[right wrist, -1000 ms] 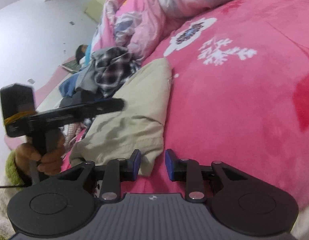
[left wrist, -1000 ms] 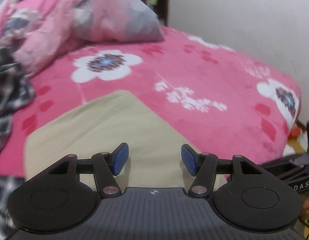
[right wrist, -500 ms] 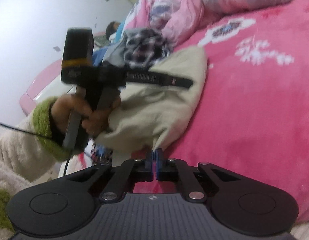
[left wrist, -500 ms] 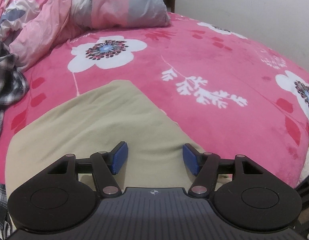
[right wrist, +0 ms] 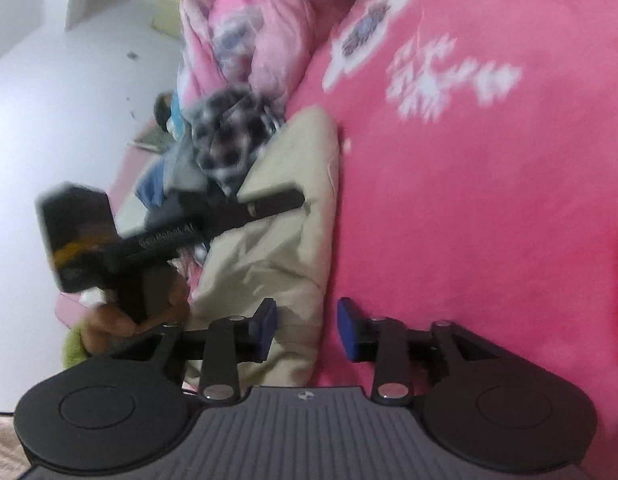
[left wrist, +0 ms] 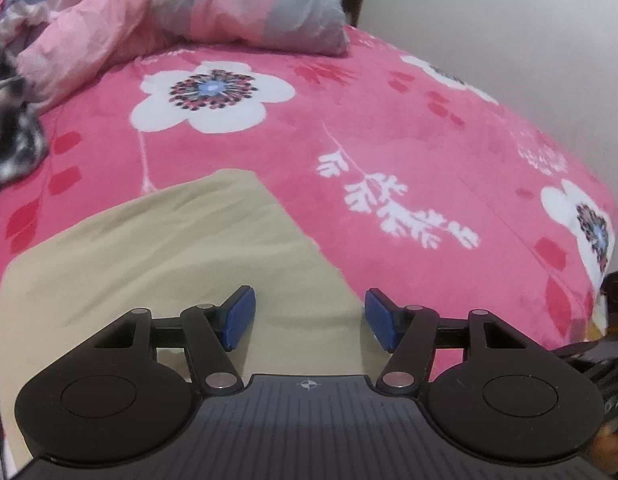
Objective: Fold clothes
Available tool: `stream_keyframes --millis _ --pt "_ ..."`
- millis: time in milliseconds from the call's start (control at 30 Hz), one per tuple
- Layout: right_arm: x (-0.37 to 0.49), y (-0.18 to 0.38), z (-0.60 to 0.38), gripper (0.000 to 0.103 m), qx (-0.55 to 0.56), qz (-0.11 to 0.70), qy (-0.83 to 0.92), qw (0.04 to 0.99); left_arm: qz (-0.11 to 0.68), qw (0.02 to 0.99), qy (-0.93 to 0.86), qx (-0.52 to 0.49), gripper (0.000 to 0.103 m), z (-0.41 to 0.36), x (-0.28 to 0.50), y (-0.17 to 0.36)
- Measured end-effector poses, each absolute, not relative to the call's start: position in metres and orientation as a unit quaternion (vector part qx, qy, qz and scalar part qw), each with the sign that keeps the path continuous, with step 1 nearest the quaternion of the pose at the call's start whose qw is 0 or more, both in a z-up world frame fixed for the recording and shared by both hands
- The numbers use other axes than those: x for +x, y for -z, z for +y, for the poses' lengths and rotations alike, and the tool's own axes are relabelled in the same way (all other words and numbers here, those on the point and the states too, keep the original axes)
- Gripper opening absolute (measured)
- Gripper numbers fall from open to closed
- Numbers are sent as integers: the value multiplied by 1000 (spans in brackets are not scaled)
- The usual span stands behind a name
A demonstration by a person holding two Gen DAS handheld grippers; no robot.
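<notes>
1. Lying on the pink blanket (left wrist: 389, 128), a beige garment (left wrist: 157, 264) filled the lower left of the left wrist view, its far corner pointing up toward the white flower print.
2. The left gripper (left wrist: 309, 322) hung over the garment's near edge, blue pads well apart, nothing clamped between them.
3. The right gripper (right wrist: 307, 328) sat at the bottom centre of its own view; its jaws had just been opening, and the pads stood apart with the garment's (right wrist: 285, 240) lower edge in the gap, unpinched.
4. In the right wrist view the garment ran up the middle left, beside the blanket (right wrist: 489, 200).
5. A hand (right wrist: 149, 308) held the left gripper's handle at the left of that view, its black body reaching over the garment.
6. A checked cloth (right wrist: 229, 136) lay blurred above the garment, touching its top end.
7. A rumpled pink quilt (left wrist: 109, 12) filled the upper left of the left wrist view.
</notes>
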State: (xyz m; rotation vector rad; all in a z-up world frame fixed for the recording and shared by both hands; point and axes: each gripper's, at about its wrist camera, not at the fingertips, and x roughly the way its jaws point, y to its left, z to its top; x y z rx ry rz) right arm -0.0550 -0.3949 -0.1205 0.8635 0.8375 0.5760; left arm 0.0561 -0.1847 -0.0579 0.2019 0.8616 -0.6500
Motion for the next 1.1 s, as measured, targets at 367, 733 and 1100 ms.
stream_keyframes --millis 367,733,1100 --pt "-81 109 -384 11 380 366 -291 798 398 865 263 155 64 -211 57 70" --pt "-109 122 -394 5 373 405 -283 785 410 866 253 132 63 -208 58 59" --pt "-123 69 -404 7 324 309 -244 860 318 918 235 44 63 -92 -12 -32"
